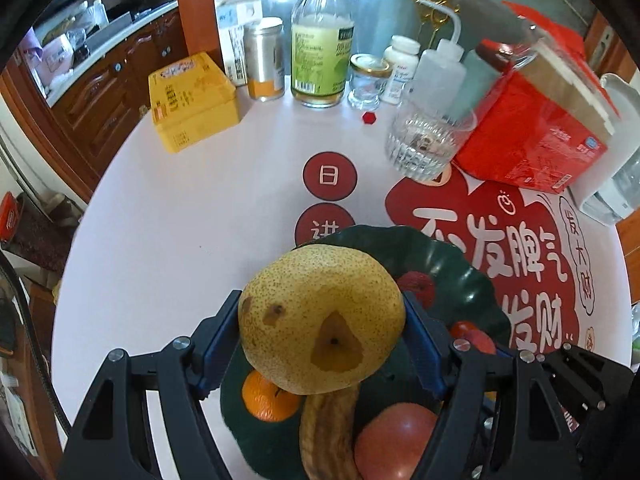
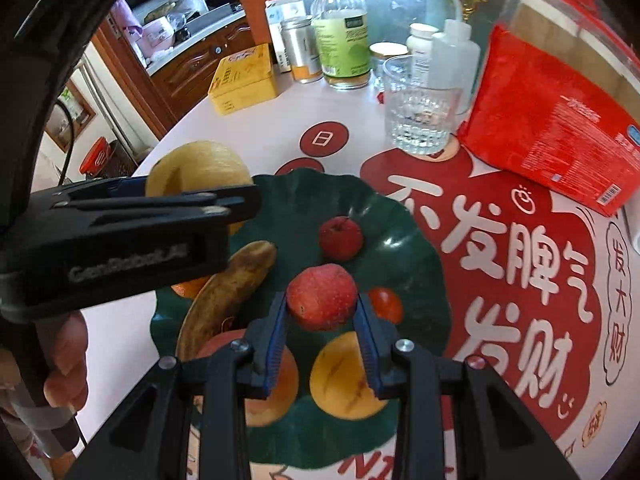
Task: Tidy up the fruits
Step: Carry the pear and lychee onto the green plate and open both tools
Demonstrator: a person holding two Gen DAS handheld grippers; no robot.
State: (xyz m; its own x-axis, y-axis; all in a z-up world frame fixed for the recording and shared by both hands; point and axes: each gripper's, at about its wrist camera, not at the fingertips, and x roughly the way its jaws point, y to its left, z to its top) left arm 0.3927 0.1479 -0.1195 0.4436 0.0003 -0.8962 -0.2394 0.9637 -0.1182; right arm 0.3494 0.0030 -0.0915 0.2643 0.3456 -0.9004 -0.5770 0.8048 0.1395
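My left gripper (image 1: 322,320) is shut on a large speckled yellow pear (image 1: 320,316), held above the left side of a dark green leaf-shaped plate (image 1: 460,276). From the right wrist view the same pear (image 2: 200,168) shows behind the left gripper (image 2: 192,200). My right gripper (image 2: 322,310) is shut on a small red apple (image 2: 322,296) over the plate (image 2: 400,248). On the plate lie a brown-spotted banana (image 2: 228,296), a small red apple (image 2: 341,238), a tomato (image 2: 386,304), a yellow-orange fruit (image 2: 340,380), a mandarin (image 1: 266,398) and a larger reddish fruit (image 1: 394,444).
At the back of the round white table (image 1: 180,220) stand a yellow tin (image 1: 192,100), a metal can (image 1: 264,58), a glass bottle (image 1: 322,40), a small jar (image 1: 368,80), a squeeze bottle (image 1: 440,64) and a cut-glass tumbler (image 2: 420,108). A red box (image 2: 552,128) sits at the right. A hand (image 2: 64,364) grips the left handle.
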